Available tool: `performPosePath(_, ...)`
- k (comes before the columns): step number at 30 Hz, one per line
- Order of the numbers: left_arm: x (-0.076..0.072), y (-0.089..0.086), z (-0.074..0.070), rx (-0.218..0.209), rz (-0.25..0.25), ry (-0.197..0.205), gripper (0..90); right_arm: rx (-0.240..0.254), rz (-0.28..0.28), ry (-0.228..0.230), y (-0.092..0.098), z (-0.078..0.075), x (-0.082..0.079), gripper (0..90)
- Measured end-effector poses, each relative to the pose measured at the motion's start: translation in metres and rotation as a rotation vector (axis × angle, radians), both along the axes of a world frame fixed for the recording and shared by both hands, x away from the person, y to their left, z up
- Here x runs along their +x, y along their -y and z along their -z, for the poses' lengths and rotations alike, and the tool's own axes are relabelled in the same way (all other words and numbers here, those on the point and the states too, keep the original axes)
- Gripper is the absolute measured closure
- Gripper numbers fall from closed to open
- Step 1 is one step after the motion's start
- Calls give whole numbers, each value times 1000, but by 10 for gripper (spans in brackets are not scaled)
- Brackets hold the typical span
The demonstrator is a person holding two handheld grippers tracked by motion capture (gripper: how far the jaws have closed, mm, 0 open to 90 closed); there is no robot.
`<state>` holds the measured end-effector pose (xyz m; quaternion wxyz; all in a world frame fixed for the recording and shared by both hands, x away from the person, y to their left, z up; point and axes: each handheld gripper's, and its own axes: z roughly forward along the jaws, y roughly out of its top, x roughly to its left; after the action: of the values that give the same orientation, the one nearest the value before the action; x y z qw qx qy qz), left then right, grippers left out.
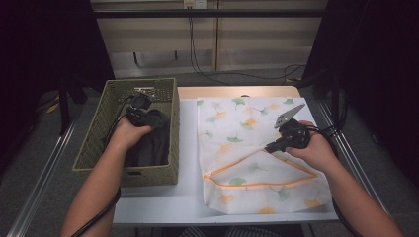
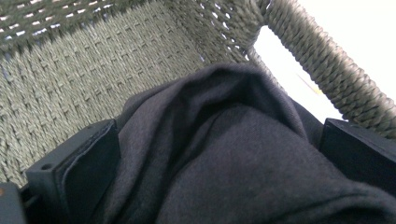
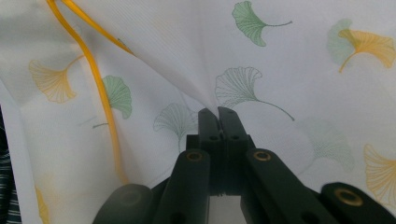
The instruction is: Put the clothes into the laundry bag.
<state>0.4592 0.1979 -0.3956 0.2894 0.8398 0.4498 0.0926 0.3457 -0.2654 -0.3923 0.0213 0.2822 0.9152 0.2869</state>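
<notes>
A dark grey garment (image 1: 150, 145) lies in the olive woven basket (image 1: 123, 85) at the left. My left gripper (image 1: 146, 116) is down inside the basket, and its jaws are closed on a bunched fold of the garment (image 2: 224, 163), which bulges up between the two black pads (image 2: 88, 163). To the right, a white mesh laundry bag (image 1: 237, 123) printed with ginkgo leaves lies flat on the table. My right gripper (image 1: 269, 146) is shut on the bag's top layer (image 3: 289, 70), pinching it at the tips (image 3: 218, 112) and pulling it into a tent above the orange-trimmed opening (image 1: 262, 185).
The basket's woven wall (image 2: 93, 70) and thick rim (image 2: 322, 60) stand close around the left gripper. The white tabletop (image 1: 188, 148) shows as a bare strip between basket and bag. Metal rails run along both sides, and cables hang at the back.
</notes>
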Motion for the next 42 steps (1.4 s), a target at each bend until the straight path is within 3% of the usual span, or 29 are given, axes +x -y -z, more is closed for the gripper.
performPosePath(4,-2,0,3,-24,-25,-16,0,3,-6,6,0,-1,0,900)
performPosePath(7,-2,-3,4,-18,0,-43,0,0,-12,14,0,-2,0,900)
performPosePath(11,-4,-4,8,-48,-7,-54,0,-1,-12,17,0,-2,0,900)
performPosePath(15,-5,-5,8,-40,6,-56,0,1,-11,14,0,-2,0,900)
performPosePath(18,-8,-2,11,-51,15,-78,0,3,-1,4,0,-3,-1,900)
performPosePath(20,-8,-3,10,10,68,-117,0,2,-4,9,0,-2,0,900)
performPosePath(27,-10,-3,12,12,69,-82,0,3,-10,8,-1,0,-1,900)
performPosePath(28,-11,-2,14,-18,37,-67,0,3,-5,6,-2,0,-1,900)
performPosePath(29,-10,-6,14,0,70,-75,0,3,-7,7,-1,0,-1,900)
performPosePath(36,-13,0,17,-5,41,-58,0,5,-10,3,-2,1,0,900)
performPosePath(40,-13,-3,18,17,60,-65,0,8,-16,8,-3,2,0,900)
performPosePath(42,-16,0,19,24,45,-49,0,6,-10,-1,-3,2,-1,900)
